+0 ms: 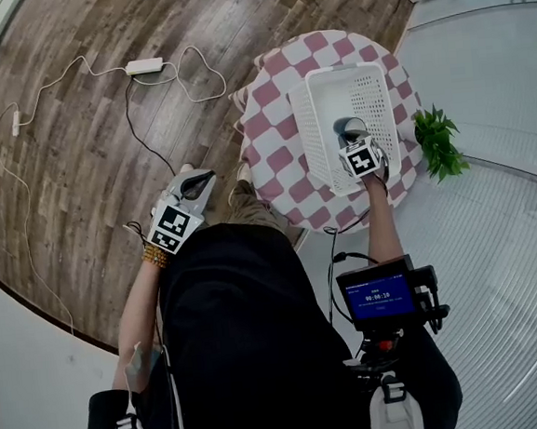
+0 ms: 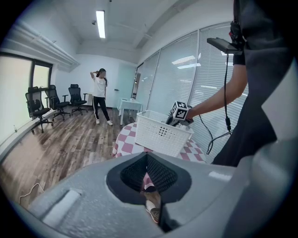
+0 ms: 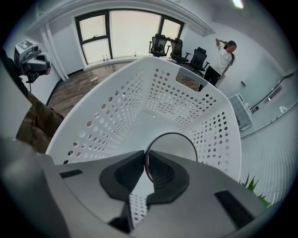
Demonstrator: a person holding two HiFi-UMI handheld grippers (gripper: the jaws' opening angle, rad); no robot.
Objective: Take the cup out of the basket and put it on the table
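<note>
A clear glass cup (image 3: 176,145) with a dark rim is inside the white perforated basket (image 3: 116,107), near its close end. My right gripper (image 3: 145,160) is shut on the cup's rim, one pad inside and one outside. From the head view, that right gripper (image 1: 356,145) reaches down into the basket (image 1: 309,126), and the cup (image 1: 346,127) shows just beyond its marker cube. The basket stands on a round table with a pink-and-white checked cloth (image 1: 272,96). My left gripper (image 1: 198,179) hangs over the wooden floor left of the table, shut and holding nothing.
A green plant (image 1: 437,138) stands right of the table. A white cable and power adapter (image 1: 143,67) lie on the floor. A small screen (image 1: 378,294) hangs at the person's waist. Farther back are a standing person (image 2: 99,95) and office chairs (image 2: 42,104).
</note>
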